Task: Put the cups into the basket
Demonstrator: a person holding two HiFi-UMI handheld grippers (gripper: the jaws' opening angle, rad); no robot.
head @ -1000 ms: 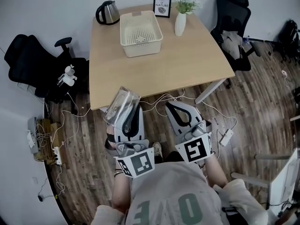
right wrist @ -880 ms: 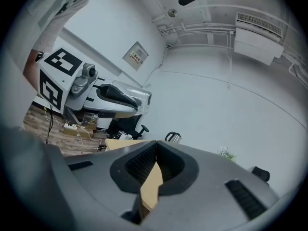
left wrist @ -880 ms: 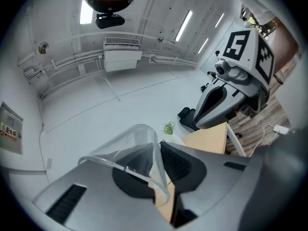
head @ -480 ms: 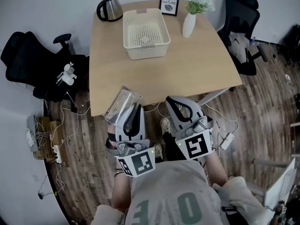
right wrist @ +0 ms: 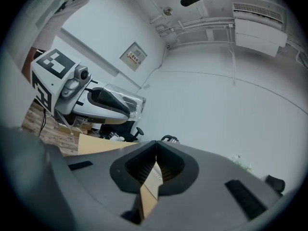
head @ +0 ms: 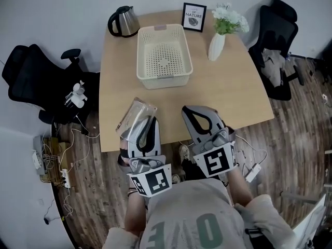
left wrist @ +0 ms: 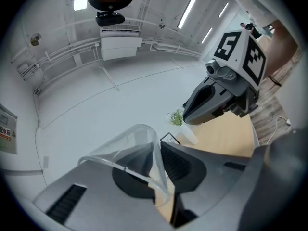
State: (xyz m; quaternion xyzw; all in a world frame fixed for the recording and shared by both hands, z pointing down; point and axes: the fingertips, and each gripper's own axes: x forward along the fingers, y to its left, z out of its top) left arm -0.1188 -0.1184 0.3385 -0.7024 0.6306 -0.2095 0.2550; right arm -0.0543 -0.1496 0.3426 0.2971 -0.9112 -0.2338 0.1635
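Pale wood made up the table (head: 228, 95), which carried a perforated cream basket (head: 163, 80) towards its far side, a kettle (head: 123, 22) just beside the basket's far left corner, and a framed print (head: 194, 17) and a vase (head: 216, 45) of flowers to the right. Nothing lay in the basket.

The left gripper (head: 147, 120) was clamped on the thin wall of a clear plastic cup (left wrist: 130, 150), with one jaw apparently inside the rim and the other outside. The cup lay tilted off to that gripper's left, above the near edge of the table and well apart from the basket. The right gripper (right wrist: 156, 146) had its jaws together on nothing. No other cup showed in any view.

The main risk was judged to lie in that one-wall pinch: flimsy plastic could buckle or slide out, and from that spot it might fall to the cable-strewn floor (head: 91, 154). Because the cup jutted sideways, it could also catch the basket's near rim on the way in, or a wide swing could nudge the kettle.
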